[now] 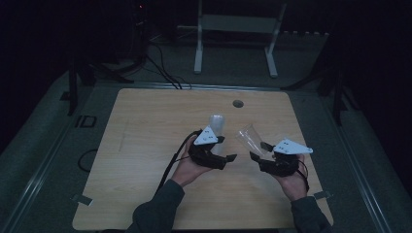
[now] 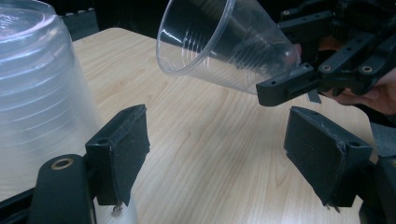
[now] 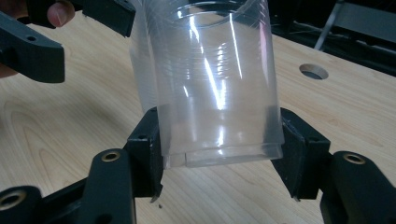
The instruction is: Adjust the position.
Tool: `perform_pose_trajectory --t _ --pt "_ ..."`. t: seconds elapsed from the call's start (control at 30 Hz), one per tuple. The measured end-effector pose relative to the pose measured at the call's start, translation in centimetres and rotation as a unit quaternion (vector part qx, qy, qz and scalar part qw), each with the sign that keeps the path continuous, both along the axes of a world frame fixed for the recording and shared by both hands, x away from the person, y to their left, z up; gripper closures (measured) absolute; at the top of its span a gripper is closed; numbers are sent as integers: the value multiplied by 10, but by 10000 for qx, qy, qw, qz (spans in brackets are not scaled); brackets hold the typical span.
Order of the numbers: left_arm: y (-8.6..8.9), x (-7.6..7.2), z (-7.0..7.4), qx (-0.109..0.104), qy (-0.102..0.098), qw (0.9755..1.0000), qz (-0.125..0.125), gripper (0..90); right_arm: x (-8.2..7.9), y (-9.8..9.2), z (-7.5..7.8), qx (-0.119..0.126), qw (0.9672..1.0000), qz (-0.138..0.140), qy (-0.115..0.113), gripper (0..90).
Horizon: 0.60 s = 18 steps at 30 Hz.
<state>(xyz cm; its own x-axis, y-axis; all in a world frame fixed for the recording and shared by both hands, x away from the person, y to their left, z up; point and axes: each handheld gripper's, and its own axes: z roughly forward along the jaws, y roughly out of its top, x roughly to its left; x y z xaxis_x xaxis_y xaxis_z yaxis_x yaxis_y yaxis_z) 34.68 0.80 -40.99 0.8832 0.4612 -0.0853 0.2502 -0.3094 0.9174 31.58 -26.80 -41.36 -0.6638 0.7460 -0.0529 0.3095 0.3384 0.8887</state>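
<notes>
Just on the person's side of the round cable hole (image 1: 237,103) in the wooden table (image 1: 145,145), two clear plastic cups are in play. The right gripper (image 1: 257,150) has its jaws pressed on the base end of a single clear cup (image 1: 248,137), which tilts with its open mouth up and toward the other hand; in the right gripper view the black pads (image 3: 148,149) sit flat against both sides of the cup's bottom (image 3: 219,93). Nearer the hole, a stack of nested clear cups (image 1: 217,124) stands mouth-down on the table, its ribbed wall (image 2: 37,93) beside the left gripper (image 1: 227,148). That gripper's jaws stand about half apart with bare tabletop between them and grip nothing, though the near pad (image 2: 123,149) lies close against the stack; whether it touches is hard to say in this dim light.

Both the cup and the stack look empty: no liquid or contents show through the walls.

I judge these cups very light, thin-walled and springy, and slick on the outside. A hard squeeze would dent or crack them, and a loose one would let them slip. The stiffest places to hold are probably the base, as now, or the ribbed band, not the flexible rim. The stack will likely tip easily if nudged.
</notes>
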Motion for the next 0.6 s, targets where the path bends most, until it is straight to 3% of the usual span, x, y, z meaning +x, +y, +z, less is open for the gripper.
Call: perform_pose_trajectory --t 0.6 --pt "-3 3 4 -344 97 9989 308 230 -5 4 -2 339 9986 -346 -197 416"
